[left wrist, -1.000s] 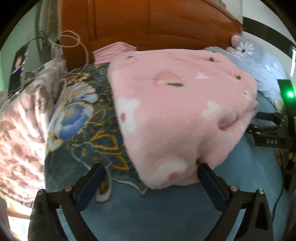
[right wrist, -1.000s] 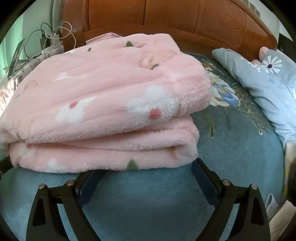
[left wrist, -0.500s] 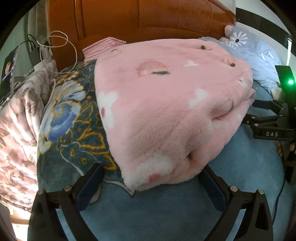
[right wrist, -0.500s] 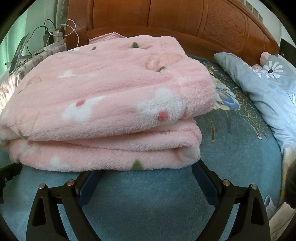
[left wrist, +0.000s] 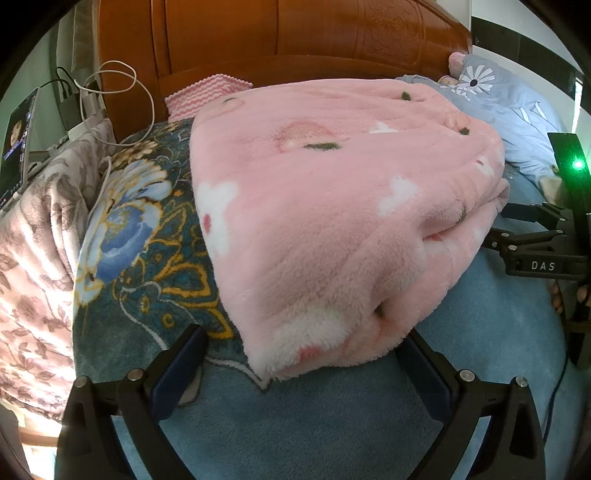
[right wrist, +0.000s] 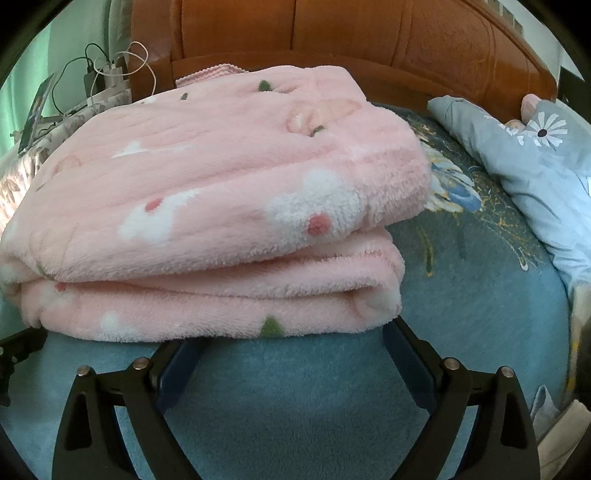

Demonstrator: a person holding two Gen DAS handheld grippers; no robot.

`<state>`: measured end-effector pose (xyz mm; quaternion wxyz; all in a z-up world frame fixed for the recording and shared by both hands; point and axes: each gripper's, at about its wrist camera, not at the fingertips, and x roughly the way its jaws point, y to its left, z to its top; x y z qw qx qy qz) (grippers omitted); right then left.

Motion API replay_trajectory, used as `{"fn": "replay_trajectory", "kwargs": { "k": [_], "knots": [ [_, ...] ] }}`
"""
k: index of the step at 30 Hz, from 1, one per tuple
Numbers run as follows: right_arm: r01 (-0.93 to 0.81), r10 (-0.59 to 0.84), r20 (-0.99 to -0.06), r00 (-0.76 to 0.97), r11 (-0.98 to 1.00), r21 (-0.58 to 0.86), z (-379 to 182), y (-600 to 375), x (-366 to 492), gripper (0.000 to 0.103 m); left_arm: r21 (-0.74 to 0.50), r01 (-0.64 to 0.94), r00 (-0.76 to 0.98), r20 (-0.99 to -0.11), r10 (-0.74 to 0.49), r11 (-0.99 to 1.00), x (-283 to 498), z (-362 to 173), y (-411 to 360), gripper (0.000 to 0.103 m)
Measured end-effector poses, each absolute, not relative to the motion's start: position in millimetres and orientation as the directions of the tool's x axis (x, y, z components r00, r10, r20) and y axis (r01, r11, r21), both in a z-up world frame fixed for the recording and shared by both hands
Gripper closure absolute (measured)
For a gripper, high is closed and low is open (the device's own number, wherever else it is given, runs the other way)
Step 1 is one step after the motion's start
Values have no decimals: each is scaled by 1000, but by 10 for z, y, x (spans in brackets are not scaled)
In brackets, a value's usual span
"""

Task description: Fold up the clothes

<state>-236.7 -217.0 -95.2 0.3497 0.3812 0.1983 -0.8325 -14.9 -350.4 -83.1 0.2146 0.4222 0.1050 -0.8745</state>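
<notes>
Pink fleece garment (left wrist: 332,206) with white flowers lies folded in thick layers on the blue floral blanket (left wrist: 140,236) covering the bed, near the wooden headboard (left wrist: 295,33). From the right wrist view we see two stacked folds (right wrist: 221,236), edges roughly aligned. Our left tool (left wrist: 303,354) sits at the garment's near corner, fingers spread wide, grasping nothing. Our right tool (right wrist: 291,350) is likewise released, both fingers flanking the lower fold's edge. Grey daisy-print bedding (right wrist: 535,147) lies to the right; cables (left wrist: 122,85) and a phone (left wrist: 18,136) at left.
</notes>
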Motion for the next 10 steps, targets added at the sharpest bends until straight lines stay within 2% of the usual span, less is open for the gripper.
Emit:
{"fn": "replay_trajectory", "kwargs": {
  "k": [10],
  "knots": [
    [733,-434,-776,-458,-678,-54,-961,-2152,-2334,8,-1,463,-551,-783,-287,-887,-155,-838,-3502,0]
  ]
}}
